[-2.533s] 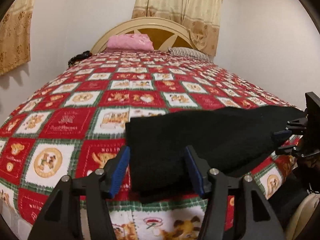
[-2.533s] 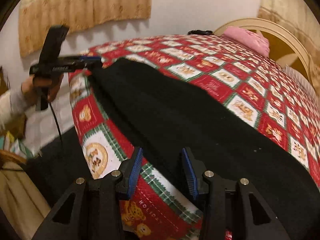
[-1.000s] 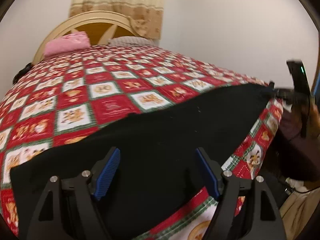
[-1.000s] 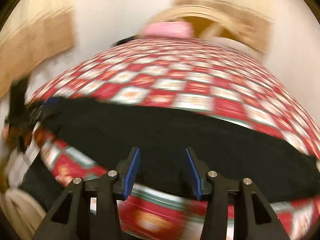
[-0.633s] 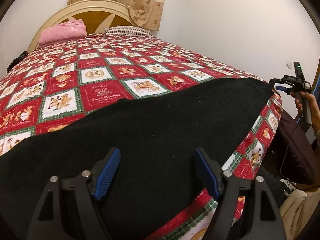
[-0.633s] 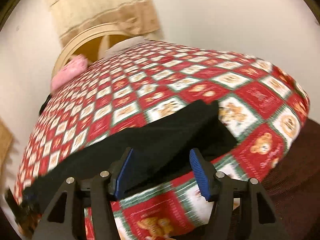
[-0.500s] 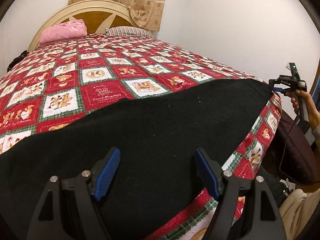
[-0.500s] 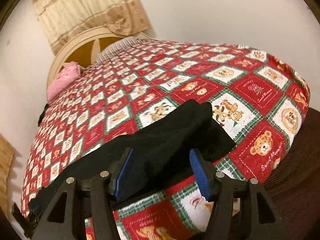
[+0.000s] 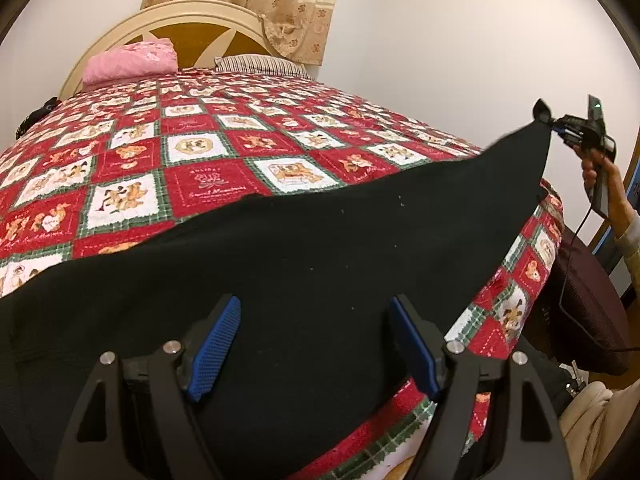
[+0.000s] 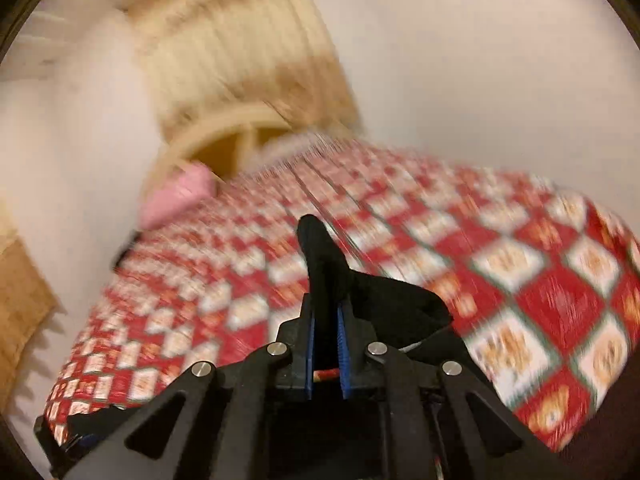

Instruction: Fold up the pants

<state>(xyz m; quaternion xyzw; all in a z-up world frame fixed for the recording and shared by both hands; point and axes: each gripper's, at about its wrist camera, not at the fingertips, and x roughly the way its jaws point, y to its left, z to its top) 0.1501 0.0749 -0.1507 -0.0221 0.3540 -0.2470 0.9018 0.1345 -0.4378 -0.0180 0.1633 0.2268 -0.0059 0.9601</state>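
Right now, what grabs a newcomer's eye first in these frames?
The black pants spread along the near edge of the red teddy-bear quilt. The right gripper is closing on one end of the pants, lifting it off the bed, while the left gripper hangs open over the pants.

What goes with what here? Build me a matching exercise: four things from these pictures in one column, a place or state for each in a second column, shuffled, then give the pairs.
Things
1. left gripper
2. right gripper
3. pink pillow
4. black pants

States
A. against the headboard
B. pinching a corner of dark fabric
C. spread along the bed's near edge, one end lifted
D. fingers apart, gripping nothing

Pairs: 1-D, 2-B, 3-A, 4-C
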